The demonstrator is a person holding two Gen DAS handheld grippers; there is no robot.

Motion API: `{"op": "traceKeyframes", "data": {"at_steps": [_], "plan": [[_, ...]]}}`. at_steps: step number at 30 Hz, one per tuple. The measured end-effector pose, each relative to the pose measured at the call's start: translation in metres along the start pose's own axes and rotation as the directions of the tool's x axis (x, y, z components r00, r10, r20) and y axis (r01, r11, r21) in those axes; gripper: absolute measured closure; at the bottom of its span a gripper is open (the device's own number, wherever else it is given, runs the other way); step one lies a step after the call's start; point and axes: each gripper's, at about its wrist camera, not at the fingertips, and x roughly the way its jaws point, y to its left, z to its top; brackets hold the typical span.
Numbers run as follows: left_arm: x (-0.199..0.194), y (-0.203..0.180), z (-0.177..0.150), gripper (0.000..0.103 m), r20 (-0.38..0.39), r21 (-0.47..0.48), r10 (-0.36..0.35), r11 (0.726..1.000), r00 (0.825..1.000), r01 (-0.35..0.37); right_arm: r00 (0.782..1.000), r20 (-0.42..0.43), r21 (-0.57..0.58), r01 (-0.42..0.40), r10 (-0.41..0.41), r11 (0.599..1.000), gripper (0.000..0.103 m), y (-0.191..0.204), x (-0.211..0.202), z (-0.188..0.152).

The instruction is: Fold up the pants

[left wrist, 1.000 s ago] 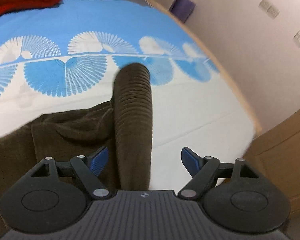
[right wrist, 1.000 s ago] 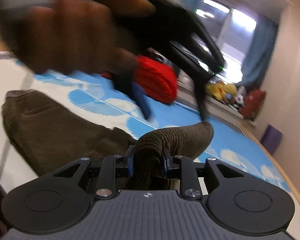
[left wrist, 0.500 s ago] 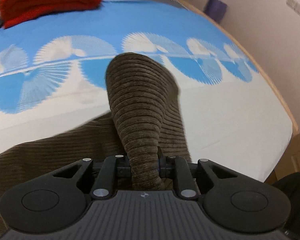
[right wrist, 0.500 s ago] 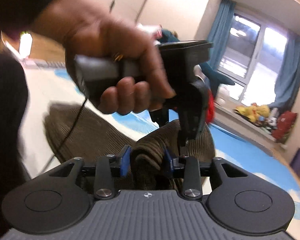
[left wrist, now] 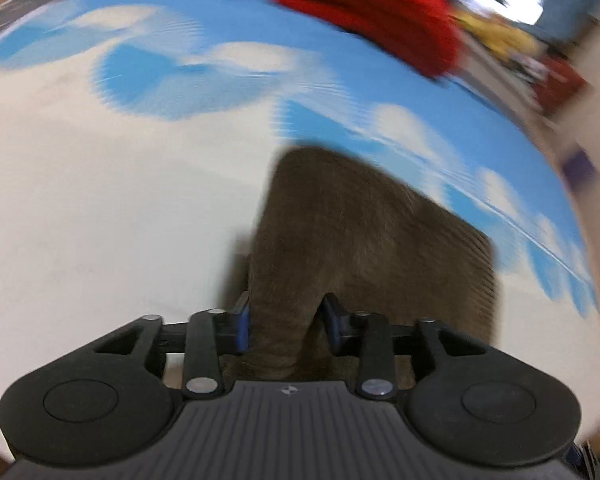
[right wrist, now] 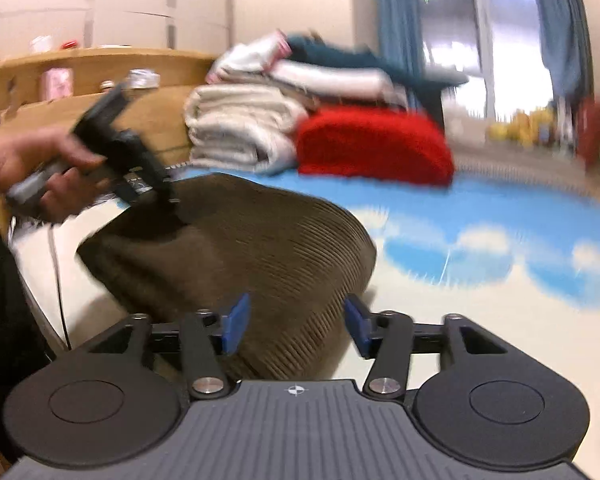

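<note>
The brown corduroy pants (left wrist: 364,240) lie folded on the blue-and-white bed sheet (left wrist: 100,184). My left gripper (left wrist: 286,324) has its blue pads partly apart with a fold of the pants between them. In the right wrist view the pants (right wrist: 236,240) form a mound in front of my right gripper (right wrist: 296,326), whose pads stand wide apart around the cloth edge. The left gripper (right wrist: 172,200), in a hand, touches the far side of the pants there.
A red knit garment (right wrist: 372,144) and a stack of folded white and teal clothes (right wrist: 260,120) sit at the back of the bed. A wooden headboard shelf (right wrist: 84,76) stands behind. A window with blue curtains (right wrist: 500,40) is at right.
Both grippers swung over toward the head of the bed with the pant end. My right gripper's pads have opened off the cloth. My left pads have spread somewhat.
</note>
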Motion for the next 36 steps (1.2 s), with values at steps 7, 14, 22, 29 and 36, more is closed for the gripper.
{"op": "traceKeyframes", "data": {"at_steps": [7, 14, 22, 29, 36], "plan": [[0.022, 0.059, 0.011, 0.019, -0.064, -0.187, -0.167, 0.97, 0.984, 0.153, 0.973, -0.223, 0.368, 0.035, 0.052, 0.929, 0.027, -0.036, 0.095, 0.002], [0.064, 0.048, 0.004, 0.016, -0.178, -0.17, -0.224, 0.966, 0.958, 0.194, 0.905, -0.408, 0.467, 0.097, 0.117, 0.879, 0.027, -0.049, 0.174, -0.005], [0.065, 0.016, 0.012, 0.056, -0.15, -0.163, -0.251, 0.96, 0.956, 0.226, 0.923, -0.361, 0.432, 0.039, 0.133, 0.901, 0.078, -0.048, 0.181, 0.038], [0.092, -0.104, -0.001, 0.06, -0.198, -0.037, -0.322, 0.946, 0.926, 0.321, 0.942, -0.329, 0.398, 0.074, 0.067, 0.914, 0.079, -0.131, 0.132, 0.068], [0.13, -0.231, -0.033, 0.054, -0.257, 0.167, -0.347, 0.903, 0.902, 0.395, 0.924, -0.372, 0.411, 0.255, -0.095, 0.875, 0.079, -0.249, 0.071, 0.032]]}}
